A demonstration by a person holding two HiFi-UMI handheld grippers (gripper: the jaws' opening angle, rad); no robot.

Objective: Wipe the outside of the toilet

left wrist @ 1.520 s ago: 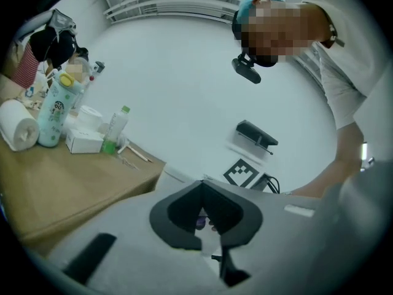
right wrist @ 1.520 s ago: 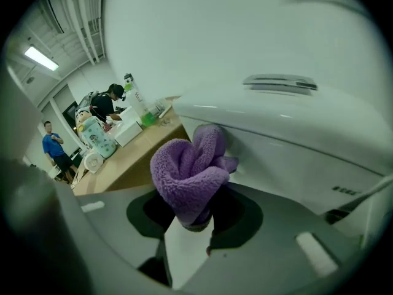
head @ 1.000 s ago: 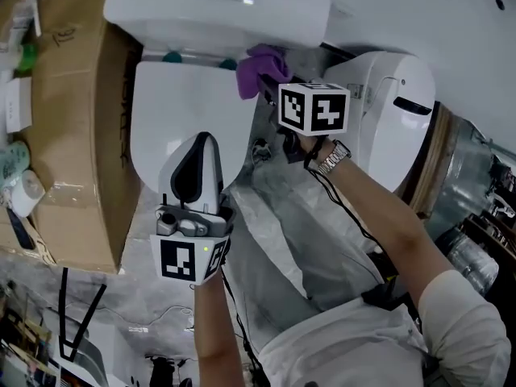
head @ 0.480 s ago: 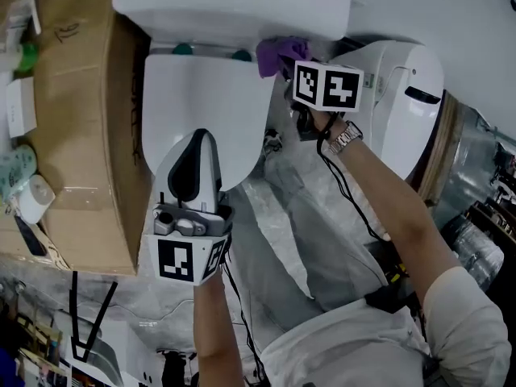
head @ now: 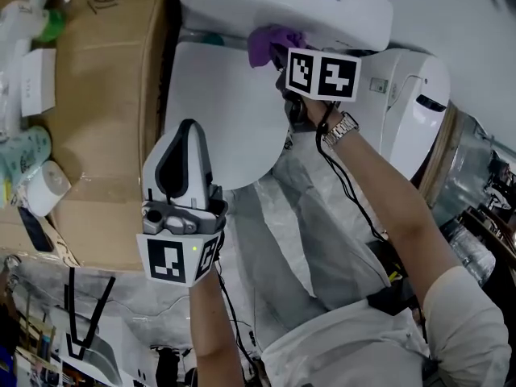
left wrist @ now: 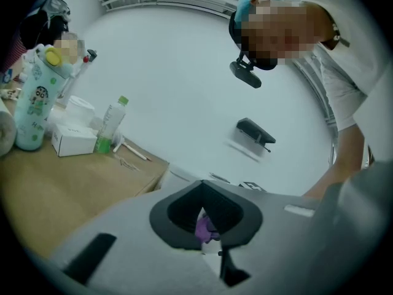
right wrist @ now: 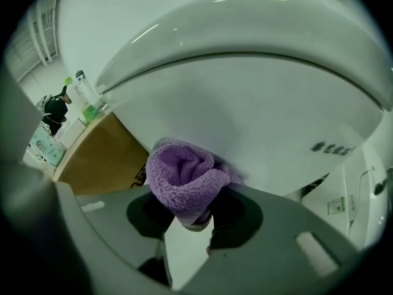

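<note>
White wall and a floor under clear plastic sheeting [head: 298,216] frame the work area. The white ceramic toilet [head: 218,111] stands at centre with its lid closed and its tank [head: 242,6] at the far end. Its long axis runs from the tank toward the person.

The fluffy purple cloth [head: 270,43] sits at the right rear corner, where lid meets tank. The right gripper [head: 278,55] has its jaws clamped on the cloth, which bulges out ahead of them. The surface to be wiped lies straight ahead of these jaws, with the cloth between jaws and porcelain. The right hand is the nearer one to the tank and does the work.

The left gripper [head: 188,125] hovers above the front of the lid. Its jaws are brought together and hold nothing.

View differences:
- The right gripper view shows the cloth [right wrist: 184,183] touching the curved white body just below a dark seam. The head view cannot confirm this contact.
- The left gripper view shows a green-capped bottle [left wrist: 110,125] and a small white carton [left wrist: 73,141] on the brown cardboard box [head: 105,95] to the left of the toilet.
- Only the head view shows a second white fixture [head: 411,111] to the right.

Judgement: wiping is under way at the rear; the sides and front remain.
</note>
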